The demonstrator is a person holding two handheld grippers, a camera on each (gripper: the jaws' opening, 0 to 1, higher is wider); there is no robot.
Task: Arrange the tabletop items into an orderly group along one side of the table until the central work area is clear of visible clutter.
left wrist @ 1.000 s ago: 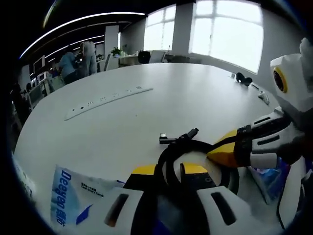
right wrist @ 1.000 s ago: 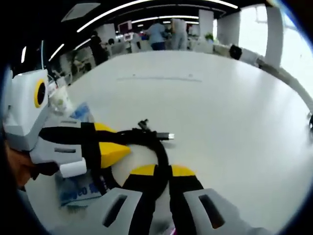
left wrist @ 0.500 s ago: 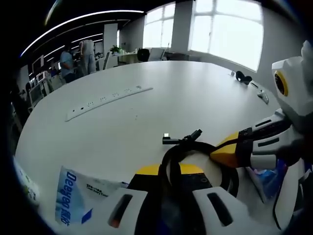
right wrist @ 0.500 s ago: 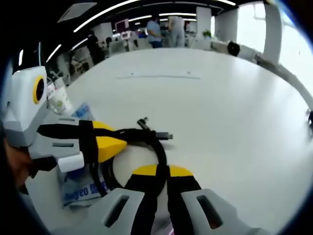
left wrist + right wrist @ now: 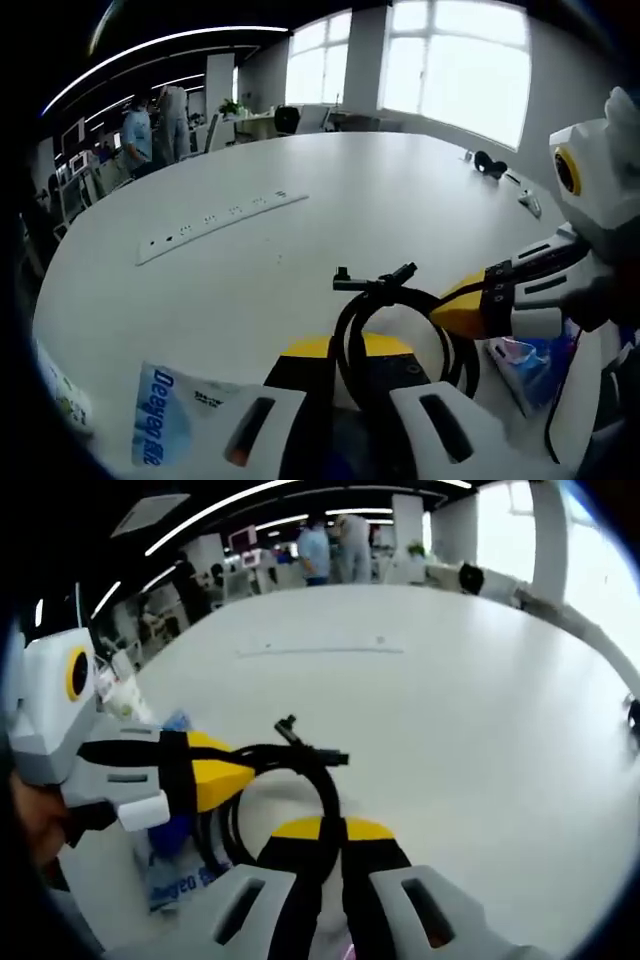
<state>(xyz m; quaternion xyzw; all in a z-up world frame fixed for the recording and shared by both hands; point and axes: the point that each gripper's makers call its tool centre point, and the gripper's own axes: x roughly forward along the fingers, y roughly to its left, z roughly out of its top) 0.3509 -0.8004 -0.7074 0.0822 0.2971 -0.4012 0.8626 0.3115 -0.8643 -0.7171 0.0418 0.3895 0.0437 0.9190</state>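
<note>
Black, rubbery coiled cable (image 5: 400,320) low in the centre of the left gripper view, looped in several turns, plug ends poking out toward the upper left of the coil. Held from two sides: left tool (image 5: 347,352), yellow-tipped with pale grey plastic body, closed narrow on the near part of the loop at the bottom of the frame; right tool (image 5: 450,308) reaching in from the right edge, yellow tip pinched onto the coil's far side. Same coil (image 5: 290,780) in the right gripper view, lower centre, with the right tool (image 5: 345,830) clamped narrow on it at the bottom and the left tool (image 5: 240,777) gripping it from the left edge.

Smooth, matte white desk (image 5: 330,200), broad and rounded, spreading across the middle of both views. Long flat white power strip (image 5: 215,220) lying on it in the upper left of the left gripper view, a row of small sockets along its length. Soft white and blue plastic packet (image 5: 185,425) at lower left, blue lettering reading "Deeyeo". Crinkled bluish clear wrapper (image 5: 525,365) at lower right, beside the right tool. Same printed packet (image 5: 175,885) at lower left of the right gripper view, partly under the coil. Small dark headphones (image 5: 488,163) on the desk's far edge, upper right, below bright windows.
</note>
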